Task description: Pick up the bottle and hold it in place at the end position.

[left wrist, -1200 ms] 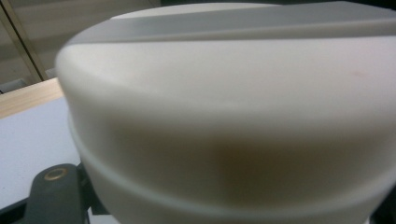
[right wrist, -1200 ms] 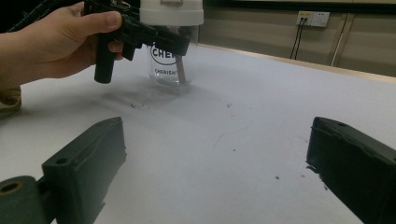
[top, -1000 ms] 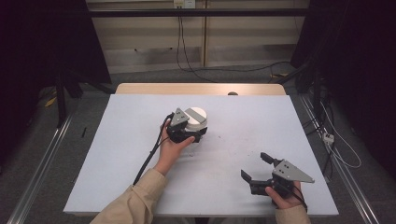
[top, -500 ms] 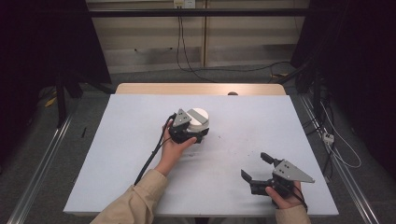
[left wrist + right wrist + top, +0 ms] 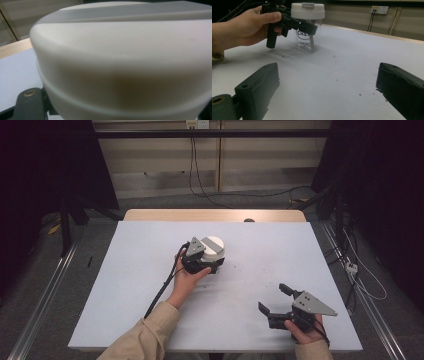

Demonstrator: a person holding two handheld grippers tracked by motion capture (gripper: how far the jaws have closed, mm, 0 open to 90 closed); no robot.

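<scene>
Jar [image 5: 308, 32] of clear plastic with a white lid [image 5: 214, 247] stands upright on the counter [image 5: 125, 285], near its middle and a little toward the far edge, with dark lettering on its wall. Around it is the left hand-held gripper [image 5: 207, 265], its black jaws set on either side of the jar just under the lid; in the left gripper view the lid's pale wall [image 5: 125, 62] looms right against the camera, with one jaw at the bottom corner. The jaws look pressed onto the jar, though the exact contact on the far side is hidden. A hand [image 5: 247, 28] in a tan sleeve grips that tool's handle. Well apart, toward the near right corner of the counter, the right hand-held gripper [image 5: 277, 300] rests low with its jaws spread wide and nothing between them, pointed toward the jar. Small dark specks mark the counter between the two. My reading is that the step in hand is securing the jar with the left tool; the next move would likely call for the right one to come across and take the lid while the left holds the body firm.
</scene>
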